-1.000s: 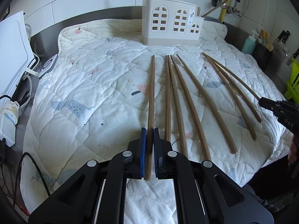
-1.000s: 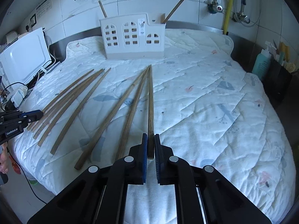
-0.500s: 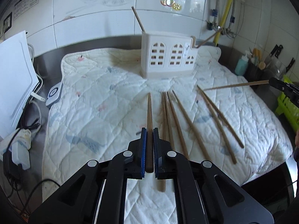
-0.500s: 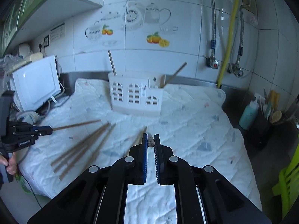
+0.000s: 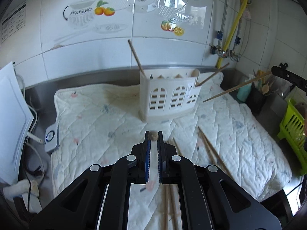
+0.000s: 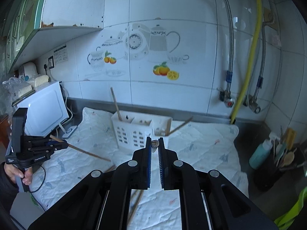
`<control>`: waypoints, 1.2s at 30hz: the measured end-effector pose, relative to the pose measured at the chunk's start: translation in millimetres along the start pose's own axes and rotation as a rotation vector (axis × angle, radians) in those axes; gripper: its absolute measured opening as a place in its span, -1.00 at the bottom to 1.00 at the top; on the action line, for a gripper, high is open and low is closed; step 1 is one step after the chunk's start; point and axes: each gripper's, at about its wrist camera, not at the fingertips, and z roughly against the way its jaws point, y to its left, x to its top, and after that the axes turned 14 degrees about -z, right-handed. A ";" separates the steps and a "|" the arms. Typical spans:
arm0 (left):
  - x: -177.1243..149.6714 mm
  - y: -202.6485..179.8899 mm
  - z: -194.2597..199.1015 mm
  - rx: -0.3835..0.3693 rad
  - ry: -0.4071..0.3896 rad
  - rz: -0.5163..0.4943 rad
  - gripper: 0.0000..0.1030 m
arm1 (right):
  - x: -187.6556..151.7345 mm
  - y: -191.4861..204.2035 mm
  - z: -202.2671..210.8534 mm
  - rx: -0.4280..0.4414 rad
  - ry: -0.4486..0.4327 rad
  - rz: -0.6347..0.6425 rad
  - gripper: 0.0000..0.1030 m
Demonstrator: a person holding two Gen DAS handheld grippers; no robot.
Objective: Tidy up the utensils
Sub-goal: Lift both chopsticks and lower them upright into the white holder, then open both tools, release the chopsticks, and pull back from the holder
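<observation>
Left wrist view first: the left gripper (image 5: 153, 137) was clamped shut on one chopstick (image 5: 153, 135), seen end-on as a round brown tip between the blue pads. Straight beyond it, the white utensil holder (image 5: 169, 100) stood on the quilted mat (image 5: 92, 120), near the mat's far edge and the steel backsplash. Two sticks were seen poking out of the holder, one leaning left and one leaning right. Four or so loose chopsticks (image 5: 210, 149) were left lying on the mat, partly hidden under the gripper body, so the count is shaky. At the right edge, the right gripper (image 5: 274, 71) was caught holding its own chopstick (image 5: 236, 87) in mid-air, beside the holder.

Right wrist view: the right gripper (image 6: 155, 143) was closed on a chopstick tip (image 6: 155, 143) too, with the holder (image 6: 140, 132) just behind it. What's only shown here: the left gripper (image 6: 65, 145) from the side, its stick (image 6: 90, 153) slanting over the mat, a hand (image 6: 17, 172) on the handle, and the microwave (image 6: 44, 107) off the mat's left edge. Open mat was left on the holder's right.
</observation>
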 end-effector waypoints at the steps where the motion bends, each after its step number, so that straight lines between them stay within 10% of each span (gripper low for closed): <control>1: 7.7 0.8 -0.5 0.004 -0.007 -0.009 -0.91 | 8.0 0.7 -0.3 -0.001 -0.001 0.007 -0.86; 24: 166.4 18.1 24.6 0.068 -0.256 -0.064 -0.91 | 88.5 -7.8 -85.2 0.017 0.190 -0.010 -0.86; 36: 184.5 34.0 -32.2 0.080 -0.236 0.005 -0.90 | 88.0 -5.6 -111.4 0.008 0.232 0.014 -0.86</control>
